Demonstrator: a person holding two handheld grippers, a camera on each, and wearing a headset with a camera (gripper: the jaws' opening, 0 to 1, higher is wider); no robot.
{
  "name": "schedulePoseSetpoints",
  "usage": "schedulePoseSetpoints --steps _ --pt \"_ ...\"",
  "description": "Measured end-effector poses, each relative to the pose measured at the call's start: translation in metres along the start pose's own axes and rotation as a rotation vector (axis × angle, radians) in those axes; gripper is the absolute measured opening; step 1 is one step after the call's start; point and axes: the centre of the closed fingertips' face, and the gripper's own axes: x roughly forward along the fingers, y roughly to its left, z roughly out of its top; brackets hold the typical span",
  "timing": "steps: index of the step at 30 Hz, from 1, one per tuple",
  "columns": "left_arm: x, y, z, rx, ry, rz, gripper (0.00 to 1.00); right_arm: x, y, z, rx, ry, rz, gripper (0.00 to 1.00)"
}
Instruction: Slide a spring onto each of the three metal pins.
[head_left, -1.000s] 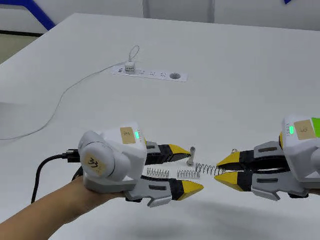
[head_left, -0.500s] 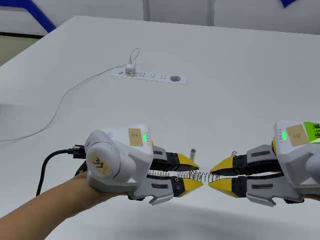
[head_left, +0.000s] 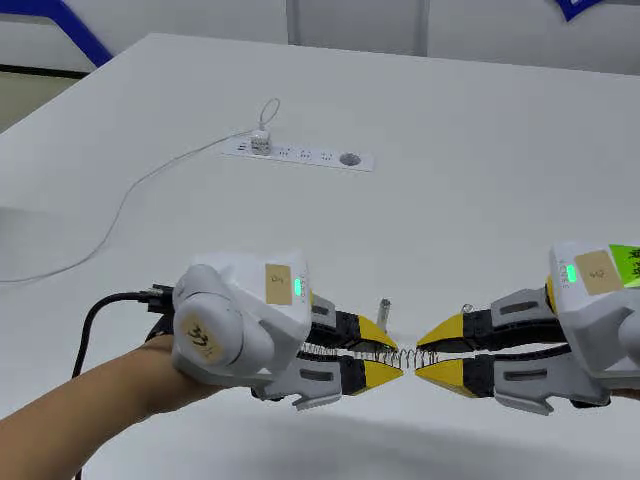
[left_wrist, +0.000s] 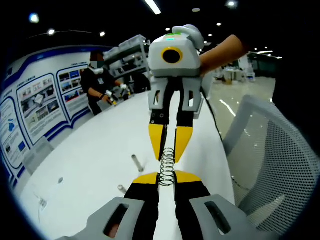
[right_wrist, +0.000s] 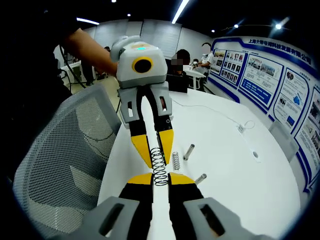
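Power strip (head_left: 300, 153) with white cable (head_left: 150, 172) on table (head_left: 480, 200); mesh chair (left_wrist: 285, 160).

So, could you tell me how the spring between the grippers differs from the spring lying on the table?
The held spring hangs clear of the table, its ends in the jaws of the left gripper and the right gripper; the loose spring lies flat on the table. The held spring looks longer, its coils wider apart; the loose spring looks shorter and tighter. Both are bare metal coils.
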Motion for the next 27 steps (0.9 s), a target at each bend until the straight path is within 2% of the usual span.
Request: schedulePoseSetpoints --steps 9,13,16,19,20,23,27 --pt "-0.002 0.002 0.006 -0.003 -0.023 -0.011 0.09 -0.005 -0.006 0.004 0.073 -0.05 -0.004 0.15" --pt "-0.001 0.001 0.008 0.012 -0.027 -0.021 0.09 -0.003 -0.004 -0.001 0.088 -0.032 0.017 0.15" --pt "-0.001 0.001 0.009 0.012 -0.032 -0.02 0.09 -0.002 -0.001 -0.001 0.126 -0.048 0.04 0.15" --pt "-0.001 0.002 0.012 0.009 -0.043 -0.021 0.09 -0.001 0.0 -0.003 0.129 -0.039 0.039 0.14" --pt "-0.001 0.001 0.012 0.01 -0.041 -0.023 0.09 -0.002 -0.001 -0.001 0.125 -0.053 0.028 0.13" --pt "-0.002 0.001 0.011 0.008 -0.042 -0.022 0.09 -0.003 0.0 0.001 0.155 -0.071 0.037 0.12" --pt "-0.002 0.002 0.01 0.002 -0.043 -0.02 0.09 -0.004 0.001 0.006 0.156 -0.09 0.038 0.12"
